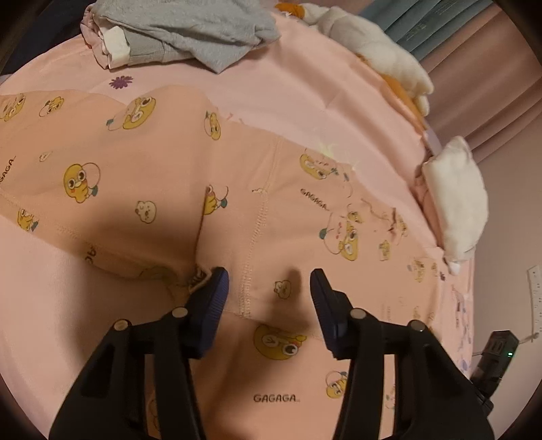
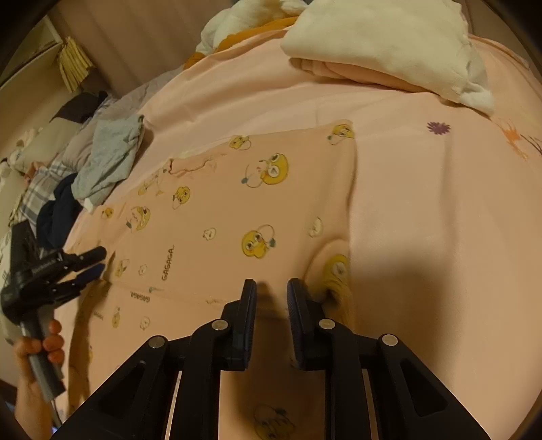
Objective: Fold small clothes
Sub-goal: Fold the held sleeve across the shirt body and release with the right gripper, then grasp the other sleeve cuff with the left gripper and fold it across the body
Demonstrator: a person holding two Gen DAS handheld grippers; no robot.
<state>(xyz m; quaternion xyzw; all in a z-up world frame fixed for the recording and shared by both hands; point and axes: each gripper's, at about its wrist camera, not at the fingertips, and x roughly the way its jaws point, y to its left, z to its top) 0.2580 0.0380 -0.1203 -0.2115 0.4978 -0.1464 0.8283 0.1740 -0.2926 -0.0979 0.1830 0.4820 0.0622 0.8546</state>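
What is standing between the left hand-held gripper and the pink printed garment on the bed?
Nothing visible. The left hand-held gripper hangs open right over the pink printed garment, with bare fabric between its fingers. The grey clothes lie far off at the bed's edge.

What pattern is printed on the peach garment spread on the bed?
Yellow cartoon chicks and "GAGAGA" lettering on the peach garment, clearest in the left wrist view.

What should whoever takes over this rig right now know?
Left gripper: jaws open over the duck-print garment, holding nothing.
Right gripper: jaws nearly together at the garment's bunched edge; whether it grips is unclear.
The garment lies mostly spread on the pink bed cover, with grey clothes heaped beyond it.
Done: garment laid out. Left: fold it, then likely the grey clothes.
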